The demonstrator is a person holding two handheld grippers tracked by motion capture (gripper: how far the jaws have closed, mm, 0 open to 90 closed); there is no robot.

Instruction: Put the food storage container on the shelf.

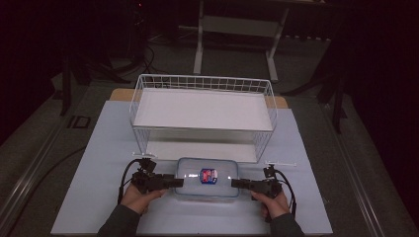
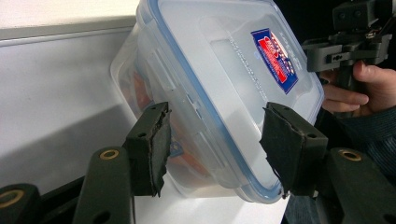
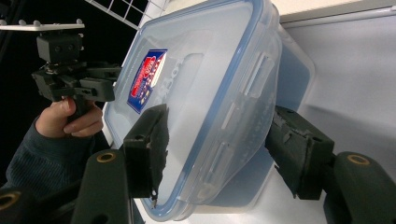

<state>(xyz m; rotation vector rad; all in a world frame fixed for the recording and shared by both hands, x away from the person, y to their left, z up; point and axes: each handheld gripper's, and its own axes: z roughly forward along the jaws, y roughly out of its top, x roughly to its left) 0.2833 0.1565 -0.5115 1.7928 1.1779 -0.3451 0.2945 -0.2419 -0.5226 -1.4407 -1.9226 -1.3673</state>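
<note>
A clear plastic container (image 1: 207,178) with a blue-rimmed lid and a red and blue label lies on the white table top just in front of the wire basket. My left gripper (image 1: 179,181) points at its left end and my right gripper (image 1: 235,183) at its right end. In the left gripper view the container's (image 2: 224,70) end sits between the spread jaws of the left gripper (image 2: 215,135), one pad by the wall and one over the lid. The right gripper (image 3: 219,140) straddles the container's (image 3: 210,93) other end the same way. I see no pad pressing.
A white wire basket (image 1: 202,79) with a white floor stands behind the container, its open front facing me. The white table top (image 1: 99,148) extends to both sides. Dark floor, cables and a stand lie beyond the table.
</note>
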